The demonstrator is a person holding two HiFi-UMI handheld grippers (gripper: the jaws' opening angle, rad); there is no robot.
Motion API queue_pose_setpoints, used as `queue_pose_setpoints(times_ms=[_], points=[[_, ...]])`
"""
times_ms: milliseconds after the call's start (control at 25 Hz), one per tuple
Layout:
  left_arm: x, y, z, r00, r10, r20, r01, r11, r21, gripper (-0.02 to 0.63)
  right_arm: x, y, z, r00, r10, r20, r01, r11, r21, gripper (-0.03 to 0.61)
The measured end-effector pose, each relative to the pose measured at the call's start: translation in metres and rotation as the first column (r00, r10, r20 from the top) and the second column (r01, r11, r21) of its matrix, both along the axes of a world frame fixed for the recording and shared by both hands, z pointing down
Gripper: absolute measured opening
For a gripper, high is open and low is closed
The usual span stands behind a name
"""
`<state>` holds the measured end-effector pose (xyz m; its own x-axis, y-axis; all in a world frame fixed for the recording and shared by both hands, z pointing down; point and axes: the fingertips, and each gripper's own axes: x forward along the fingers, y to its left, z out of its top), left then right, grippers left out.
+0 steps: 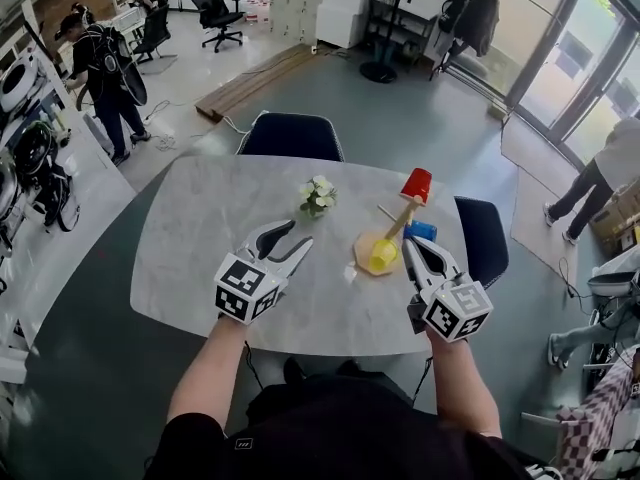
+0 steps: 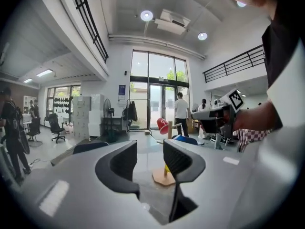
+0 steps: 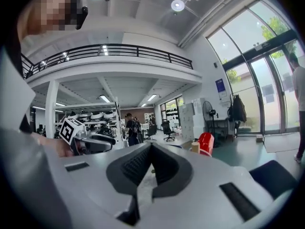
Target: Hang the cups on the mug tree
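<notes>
3 cups are counted at 1 mug tree [image 1: 400, 226] on the table [image 1: 220, 228]: red cup [image 1: 416, 185] hung up top, yellow cup [image 1: 383, 254] low by the base, blue cup [image 1: 421, 231] just beside. L gripper [image 1: 293, 236] is held part-open w/ nothing between; R gripper [image 1: 414, 246] is closed, empty.

The mug tree [image 1: 392, 230] stands on the right part of the table [image 1: 190, 258], one cup [image 1: 416, 184] at its top, a second cup [image 1: 383, 254] low at its base, a third cup [image 1: 421, 231] just right of it. A small plant [image 1: 318, 196] sits left of the tree, farther back. A chair [image 1: 291, 136] stands behind the table
</notes>
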<state>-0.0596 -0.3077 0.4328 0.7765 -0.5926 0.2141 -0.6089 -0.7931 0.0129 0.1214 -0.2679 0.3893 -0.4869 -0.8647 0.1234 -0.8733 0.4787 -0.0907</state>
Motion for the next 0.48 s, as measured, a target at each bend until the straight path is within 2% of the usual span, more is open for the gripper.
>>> queue_pose_setpoints(times_ms=[80, 200, 320, 480], points=[[-0.003, 0.0, -0.005, 0.999, -0.035, -0.015, 0.035, 0.999, 0.002, 0.15, 0.008, 0.005, -0.001, 1.0, -0.005, -0.006, 0.005, 1.0, 0.002, 0.012], [-0.001, -0.001, -0.006, 0.994, -0.1, -0.036, 0.099, 0.995, -0.02, 0.135, 0.025, 0.008, -0.003, 1.0, -0.01, -0.006, 0.01, 1.0, 0.011, 0.012], [0.005, -0.002, -0.01, 0.984, -0.166, -0.07, 0.164, 0.986, -0.041, 0.084, 0.042, 0.006, -0.005, 1.0, -0.01, -0.002, 0.01, 1.0, 0.026, 0.011], [0.019, -0.002, -0.02, 0.981, -0.182, -0.066, 0.18, 0.983, -0.035, 0.053, 0.058, 0.004, -0.006, 1.0, -0.006, 0.015, 0.005, 0.999, 0.034, 0.011]])
